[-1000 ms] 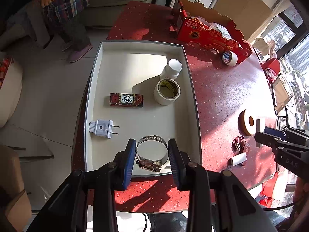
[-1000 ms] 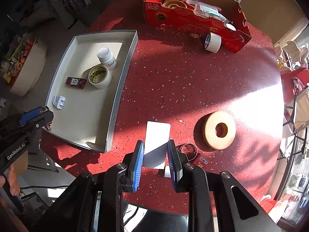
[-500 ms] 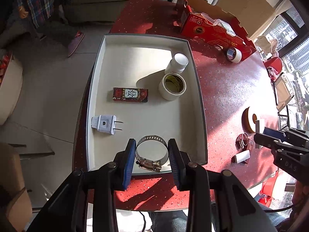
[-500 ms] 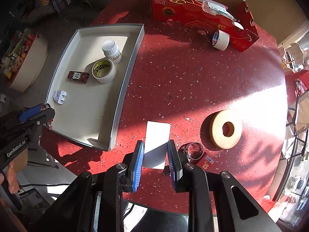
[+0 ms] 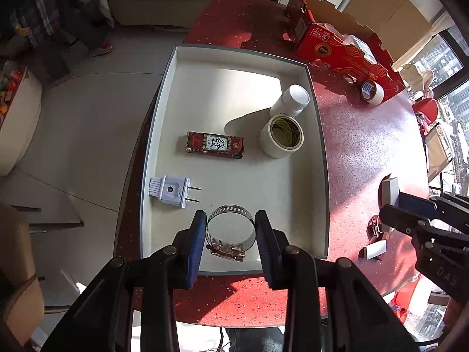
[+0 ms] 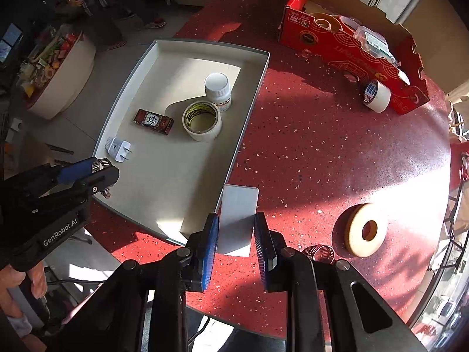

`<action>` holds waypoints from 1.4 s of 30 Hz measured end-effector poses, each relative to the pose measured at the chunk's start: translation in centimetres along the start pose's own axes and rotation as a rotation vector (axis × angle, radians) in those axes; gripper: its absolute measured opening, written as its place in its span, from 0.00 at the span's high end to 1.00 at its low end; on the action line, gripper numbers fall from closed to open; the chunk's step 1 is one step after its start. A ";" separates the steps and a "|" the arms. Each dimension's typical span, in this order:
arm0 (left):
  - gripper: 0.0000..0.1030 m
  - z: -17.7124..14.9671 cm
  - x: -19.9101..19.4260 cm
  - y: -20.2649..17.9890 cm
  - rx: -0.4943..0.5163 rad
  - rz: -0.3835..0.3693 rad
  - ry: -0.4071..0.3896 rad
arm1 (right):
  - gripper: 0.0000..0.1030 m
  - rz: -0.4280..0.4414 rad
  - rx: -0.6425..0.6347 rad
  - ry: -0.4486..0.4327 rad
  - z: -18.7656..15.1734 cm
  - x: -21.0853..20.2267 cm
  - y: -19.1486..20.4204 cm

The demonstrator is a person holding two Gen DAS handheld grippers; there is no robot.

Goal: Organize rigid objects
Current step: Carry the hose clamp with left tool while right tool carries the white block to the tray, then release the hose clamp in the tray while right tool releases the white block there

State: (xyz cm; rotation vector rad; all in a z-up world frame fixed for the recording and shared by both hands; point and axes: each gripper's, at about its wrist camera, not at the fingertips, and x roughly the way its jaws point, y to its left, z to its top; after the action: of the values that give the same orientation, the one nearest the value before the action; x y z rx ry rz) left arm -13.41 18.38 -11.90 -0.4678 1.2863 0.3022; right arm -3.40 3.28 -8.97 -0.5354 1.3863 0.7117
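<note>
The tabletop is dark red with white speckles. The tray is cream inside with a grey rim. In it lie a white plug, a dark red box with a white label and black characters, a cream tape roll, and a white bottle. The clamp is silver. The grippers' pads are blue on black. The card is white. Near the far edge, the carton is red with gold patterning.
</note>
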 end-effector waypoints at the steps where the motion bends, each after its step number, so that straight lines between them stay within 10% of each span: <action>1: 0.64 0.1 0.2 0.1 -0.004 0.003 0.002 | 0.75 0.007 -0.007 0.003 0.3 0.1 0.3; 38: 0.64 1.9 5.2 0.2 0.043 0.072 0.083 | 0.75 0.083 -0.062 0.104 5.5 5.9 4.2; 41: 0.42 1.8 6.0 0.3 0.053 0.047 0.115 | 0.70 0.104 -0.046 0.120 5.7 6.9 3.9; 42: 0.23 1.7 6.2 0.2 0.051 0.028 0.132 | 0.50 0.112 -0.032 0.131 5.8 7.1 3.7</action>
State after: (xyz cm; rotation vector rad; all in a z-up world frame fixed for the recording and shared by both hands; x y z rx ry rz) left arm -10.45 19.17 -17.53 -0.4321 1.4273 0.2651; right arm -1.83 10.89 -15.03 -0.5401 1.5385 0.8016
